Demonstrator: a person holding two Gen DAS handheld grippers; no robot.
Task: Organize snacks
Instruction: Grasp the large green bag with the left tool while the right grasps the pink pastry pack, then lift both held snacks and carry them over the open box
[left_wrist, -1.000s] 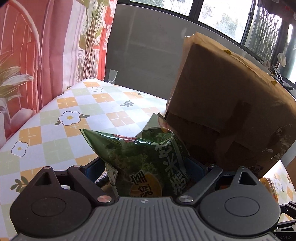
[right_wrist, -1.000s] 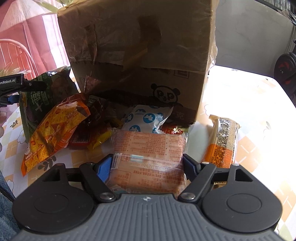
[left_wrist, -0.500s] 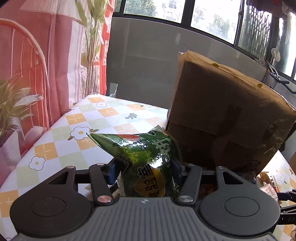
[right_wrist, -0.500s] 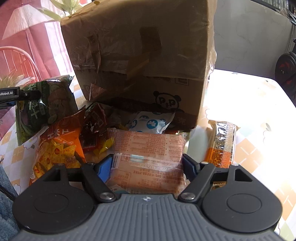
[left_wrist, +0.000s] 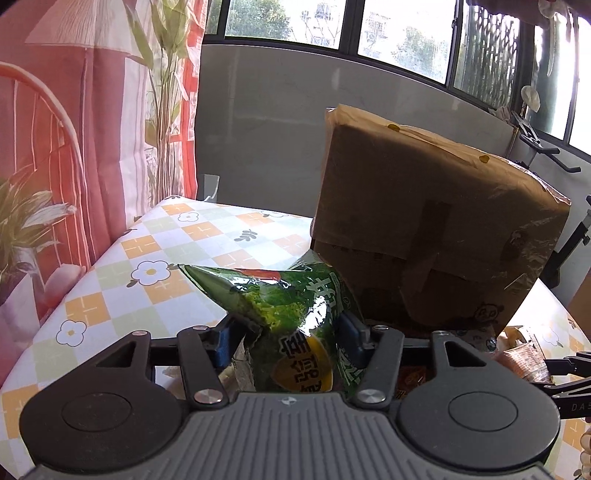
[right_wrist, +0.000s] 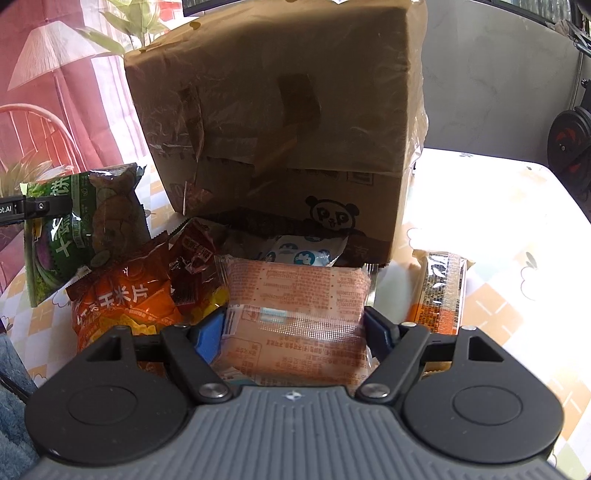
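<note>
My left gripper (left_wrist: 291, 328) is shut on a green snack bag (left_wrist: 295, 314) and holds it above the table, left of the cardboard box (left_wrist: 424, 236). The same green bag (right_wrist: 81, 225) shows at the left in the right wrist view. My right gripper (right_wrist: 295, 325) is shut on a flat orange-pink cracker pack (right_wrist: 295, 295), in front of the tilted box (right_wrist: 288, 122). An orange corn-chip bag (right_wrist: 122, 295), a dark red packet (right_wrist: 192, 266), a white-blue packet (right_wrist: 303, 253) and an orange-black bar pack (right_wrist: 439, 288) lie at the box's foot.
The table has a checked flower-print cloth (left_wrist: 147, 258). A pink curtain (left_wrist: 74, 129) and a plant (left_wrist: 26, 221) stand to the left, a grey wall with windows (left_wrist: 258, 129) behind. Exercise gear (right_wrist: 569, 147) stands at the far right.
My left gripper has risen and pulled back with the green bag, off the pile. My right gripper has lifted slightly with the cracker pack. The orange chip bag has settled flatter.
</note>
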